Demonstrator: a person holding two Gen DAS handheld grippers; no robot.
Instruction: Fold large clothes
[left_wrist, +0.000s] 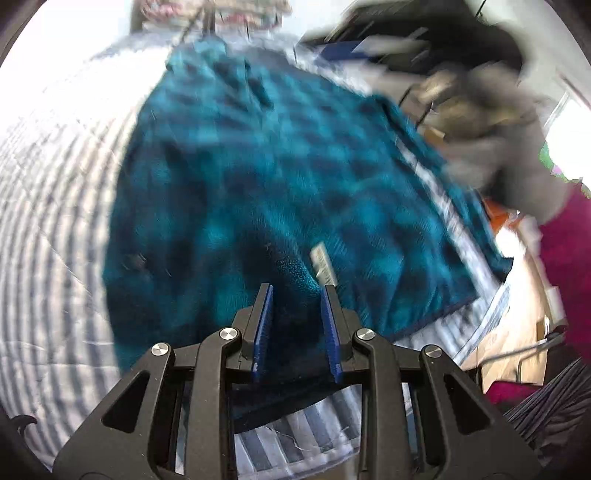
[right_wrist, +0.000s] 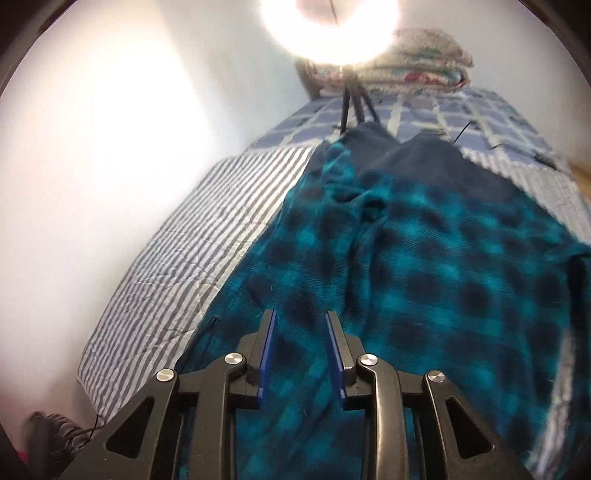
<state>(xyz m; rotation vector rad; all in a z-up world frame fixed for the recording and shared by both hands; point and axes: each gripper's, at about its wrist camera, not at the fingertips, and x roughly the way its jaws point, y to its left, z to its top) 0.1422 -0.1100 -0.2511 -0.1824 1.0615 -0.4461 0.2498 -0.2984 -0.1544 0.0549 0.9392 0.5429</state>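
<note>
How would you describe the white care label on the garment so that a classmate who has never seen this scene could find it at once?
Start at the striped bedsheet, then find the teal-and-navy checked fleece garment spread over it. The white care label sticks out of a fold just past the left gripper: the only small pale strip on the dark cloth.

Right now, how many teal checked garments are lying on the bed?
1. The teal checked garment is spread across the striped bed cover, under both open claws, left and right. Others may lie out of view.
</note>
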